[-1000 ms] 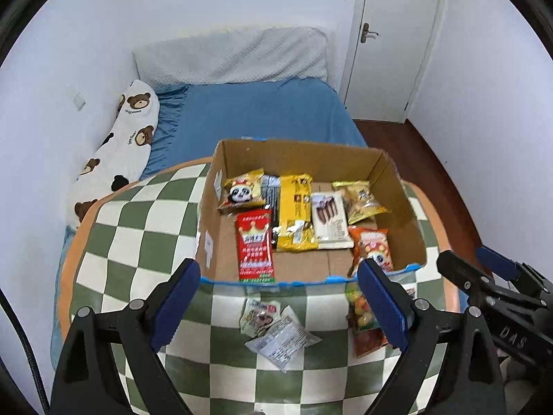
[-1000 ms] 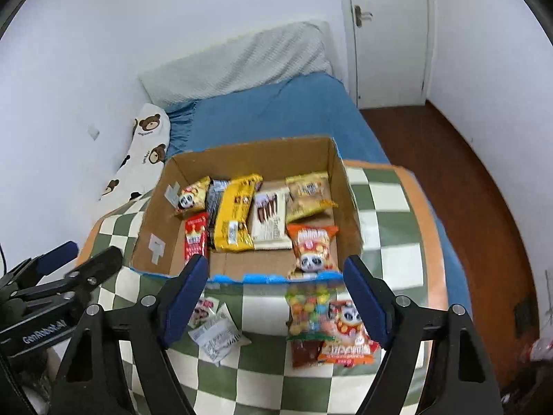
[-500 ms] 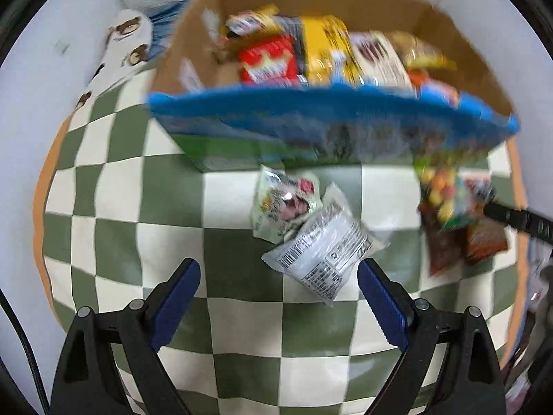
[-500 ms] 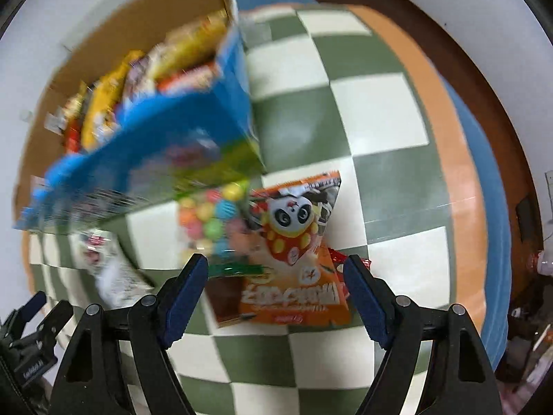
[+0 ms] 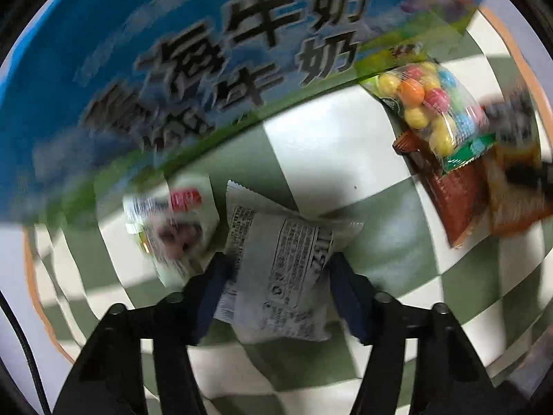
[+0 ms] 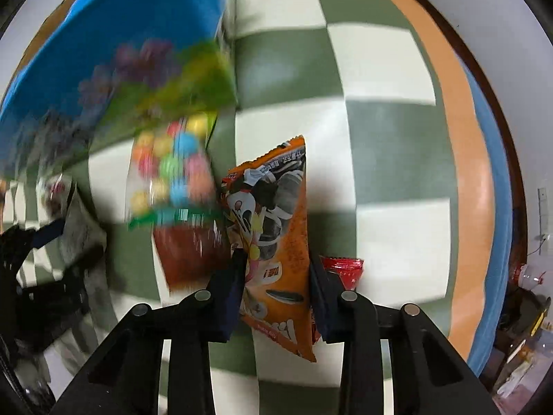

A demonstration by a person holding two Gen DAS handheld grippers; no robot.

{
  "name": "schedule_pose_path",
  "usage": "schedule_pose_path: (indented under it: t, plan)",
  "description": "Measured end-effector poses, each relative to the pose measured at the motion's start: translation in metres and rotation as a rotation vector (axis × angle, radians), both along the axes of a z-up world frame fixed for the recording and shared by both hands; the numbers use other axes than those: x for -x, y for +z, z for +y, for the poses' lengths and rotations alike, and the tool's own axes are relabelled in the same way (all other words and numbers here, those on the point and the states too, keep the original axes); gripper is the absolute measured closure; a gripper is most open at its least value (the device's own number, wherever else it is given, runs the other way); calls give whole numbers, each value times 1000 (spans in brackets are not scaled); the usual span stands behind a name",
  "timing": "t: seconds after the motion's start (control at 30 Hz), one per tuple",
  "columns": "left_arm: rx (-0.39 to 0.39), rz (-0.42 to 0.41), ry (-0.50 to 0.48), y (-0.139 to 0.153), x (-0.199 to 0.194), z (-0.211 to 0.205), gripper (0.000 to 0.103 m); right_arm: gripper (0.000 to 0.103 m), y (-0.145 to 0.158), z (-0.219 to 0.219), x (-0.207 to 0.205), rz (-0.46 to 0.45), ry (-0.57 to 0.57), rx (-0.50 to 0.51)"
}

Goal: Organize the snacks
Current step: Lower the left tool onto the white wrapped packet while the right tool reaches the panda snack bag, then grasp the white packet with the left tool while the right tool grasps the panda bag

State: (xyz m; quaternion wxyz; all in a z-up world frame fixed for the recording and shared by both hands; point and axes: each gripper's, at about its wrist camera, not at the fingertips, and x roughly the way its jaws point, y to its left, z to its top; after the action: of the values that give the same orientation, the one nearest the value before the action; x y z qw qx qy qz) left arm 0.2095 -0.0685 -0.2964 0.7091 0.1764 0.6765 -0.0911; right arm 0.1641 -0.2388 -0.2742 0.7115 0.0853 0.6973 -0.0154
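Observation:
In the left wrist view, my left gripper (image 5: 278, 276) points down over the checked tablecloth. A white printed snack packet (image 5: 287, 242) sits between its closing jaws, and both blue pads touch the packet's sides. In the right wrist view, my right gripper (image 6: 274, 276) is shut on an orange panda snack packet (image 6: 276, 207), which is pinched and buckled between the pads. The blue and green cardboard box (image 5: 138, 69) stands just beyond both grippers; its inside is hidden.
A clear bag of coloured candy balls (image 6: 172, 173) lies on a brown packet (image 6: 190, 252) left of the orange one. A red packet (image 6: 342, 269) peeks out right of it. A small white and green packet (image 5: 169, 224) lies beside the white one. The table's orange rim (image 6: 463, 138) curves at the right.
Both grippers have dropped from above the box to the tablecloth in front of it. Their wide jaws have closed in, the left around the white packet, the right onto the orange panda packet.

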Motion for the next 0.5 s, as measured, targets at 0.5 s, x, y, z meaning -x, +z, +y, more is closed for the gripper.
schedule_pose_path:
  t: [0.5]
  plan:
    - [253, 242, 359, -32, 24, 34, 40, 39, 21, -13, 45, -73, -105, -19]
